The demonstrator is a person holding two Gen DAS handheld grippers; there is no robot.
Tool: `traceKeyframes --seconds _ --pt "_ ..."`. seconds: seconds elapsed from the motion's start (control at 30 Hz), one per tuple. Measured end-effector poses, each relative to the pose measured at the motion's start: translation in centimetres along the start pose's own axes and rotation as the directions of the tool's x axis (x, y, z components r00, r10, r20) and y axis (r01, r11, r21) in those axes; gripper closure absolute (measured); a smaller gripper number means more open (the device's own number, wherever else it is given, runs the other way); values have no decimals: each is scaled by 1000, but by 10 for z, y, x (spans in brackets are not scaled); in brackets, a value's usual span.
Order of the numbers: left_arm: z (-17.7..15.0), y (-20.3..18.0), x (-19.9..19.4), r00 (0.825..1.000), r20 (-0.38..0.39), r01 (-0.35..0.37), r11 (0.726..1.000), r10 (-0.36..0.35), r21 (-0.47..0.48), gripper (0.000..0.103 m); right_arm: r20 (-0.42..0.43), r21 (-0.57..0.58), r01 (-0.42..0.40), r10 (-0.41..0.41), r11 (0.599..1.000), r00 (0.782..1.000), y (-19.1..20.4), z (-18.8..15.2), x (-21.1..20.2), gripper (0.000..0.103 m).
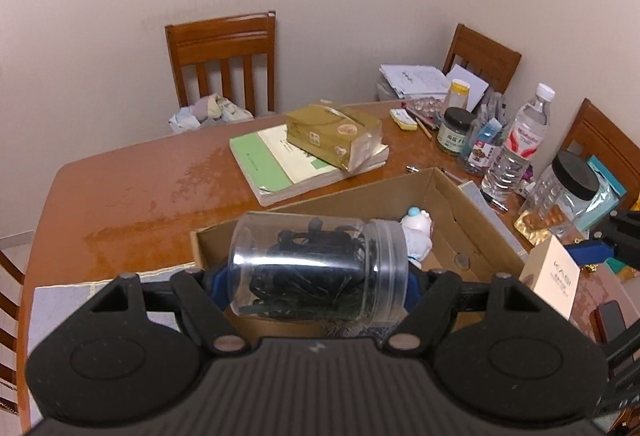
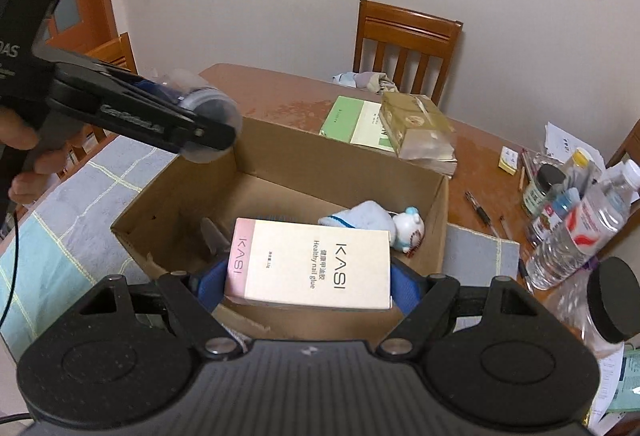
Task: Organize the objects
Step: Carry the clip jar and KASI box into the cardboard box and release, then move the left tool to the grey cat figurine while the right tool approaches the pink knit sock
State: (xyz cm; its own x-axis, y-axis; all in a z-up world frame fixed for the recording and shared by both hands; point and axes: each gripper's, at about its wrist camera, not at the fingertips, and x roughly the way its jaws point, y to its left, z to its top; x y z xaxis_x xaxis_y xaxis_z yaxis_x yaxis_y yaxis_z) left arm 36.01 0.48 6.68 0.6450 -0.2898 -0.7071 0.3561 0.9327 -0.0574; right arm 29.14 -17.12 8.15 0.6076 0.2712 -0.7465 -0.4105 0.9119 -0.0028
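Your left fingers (image 1: pixel 316 286) clamp a clear jar (image 1: pixel 320 268) and your right fingers (image 2: pixel 306 286) a KASI box (image 2: pixel 310 262), both above the cardboard box (image 2: pixel 188 188) on the desk (image 1: pixel 132 192).

Two hand-held grippers, each clamped on one thing: the left gripper (image 1: pixel 316 276) on one clear jar (image 1: pixel 320 268) lying sideways, the right gripper (image 2: pixel 308 276) on one cream box (image 2: pixel 310 262). Ahead of and below them, one open cardboard box (image 2: pixel 280 152) with one small plush toy (image 2: pixel 400 226) inside. Beyond it, one book (image 1: pixel 280 166) under one tissue pack (image 1: pixel 334 134). To the right, one water bottle (image 1: pixel 518 140). Three wooden chairs (image 1: pixel 224 56) beyond the left gripper.
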Motion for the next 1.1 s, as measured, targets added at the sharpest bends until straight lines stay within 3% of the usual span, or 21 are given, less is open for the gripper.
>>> traceKeyframes --seconds 0.27,0.3,0.37,0.53,0.77,0.97,1.1 --pt "3 -4 27 997 -71 20 999 -17 32 27 -34 -3 -30 30 1000 999 9 10 23 16" --pt "3 -4 30 996 -78 34 999 -31 37 24 -38 -5 -32 32 999 999 11 9 25 13" --pt "2 -5 32 996 -79 40 998 -37 39 2 -25 -4 -6 6 1000 1000 13 8 29 0" --pt "-2 -5 30 998 -66 -8 999 11 34 1 -32 11 0 0 1000 1000 14 2 32 0" --pt "-12 -3 17 997 -48 -62 997 64 43 1 23 18 19 -19 1000 1000 18 -15 17 0" --pt "-31 -5 1 996 -45 -71 997 72 20 1 51 22 74 -75 997 996 20 -34 4 0" --pt "-48 -7 -10 997 -37 -62 998 62 -3 1 52 84 69 -74 994 996 18 -48 -5 0"
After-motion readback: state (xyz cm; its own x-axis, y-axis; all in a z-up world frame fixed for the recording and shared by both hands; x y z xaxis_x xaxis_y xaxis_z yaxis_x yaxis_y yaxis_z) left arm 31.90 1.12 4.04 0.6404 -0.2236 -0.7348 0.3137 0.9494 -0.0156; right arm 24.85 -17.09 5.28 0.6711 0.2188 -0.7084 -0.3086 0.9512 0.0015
